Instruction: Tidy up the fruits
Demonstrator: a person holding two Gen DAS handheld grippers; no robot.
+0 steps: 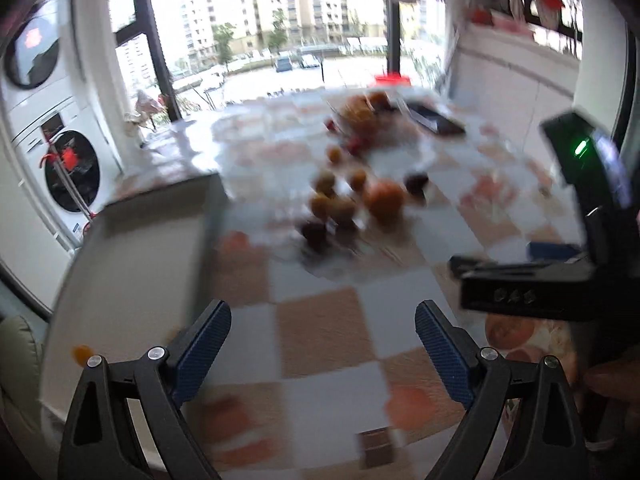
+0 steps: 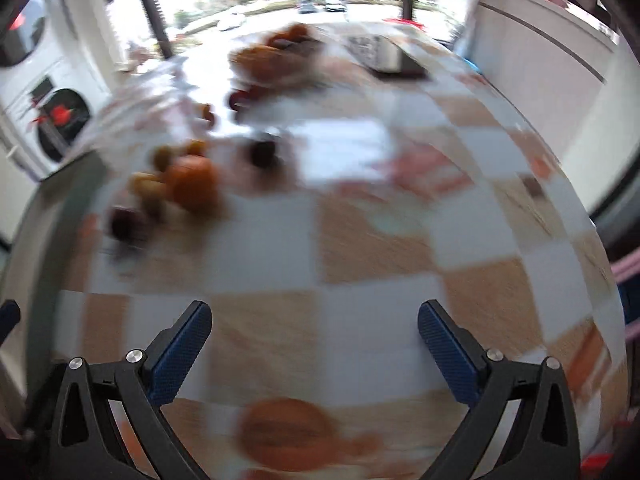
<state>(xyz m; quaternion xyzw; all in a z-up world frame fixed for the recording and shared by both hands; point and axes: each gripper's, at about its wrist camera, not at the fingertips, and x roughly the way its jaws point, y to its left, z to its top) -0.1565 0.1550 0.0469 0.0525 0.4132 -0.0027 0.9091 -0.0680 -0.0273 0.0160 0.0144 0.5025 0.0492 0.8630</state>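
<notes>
Fruits lie loose in a cluster on my surface, which wears a checkered cloth of white and tan squares. The biggest is an orange, with several small yellow-brown fruits just beside it on its left and two dark plums nearer to me. Another dark plum sits a little apart on the orange's right. Everything is motion-blurred, so I cannot count the small ones exactly. Farther back, a bowl holds more orange-coloured fruit, with red pieces near its front edge. A dark flat tray lies to the right of the bowl.

My left claw is spread wide with nothing between its blue pads, hanging over the cloth short of the cluster. My right claw is equally wide and holds nothing; in its own view the orange sits ahead and to the left. In the left view its black body enters from the right.

A grey board lies along the surface's left side. Stacked washing machines stand beyond it, beside a large window.
</notes>
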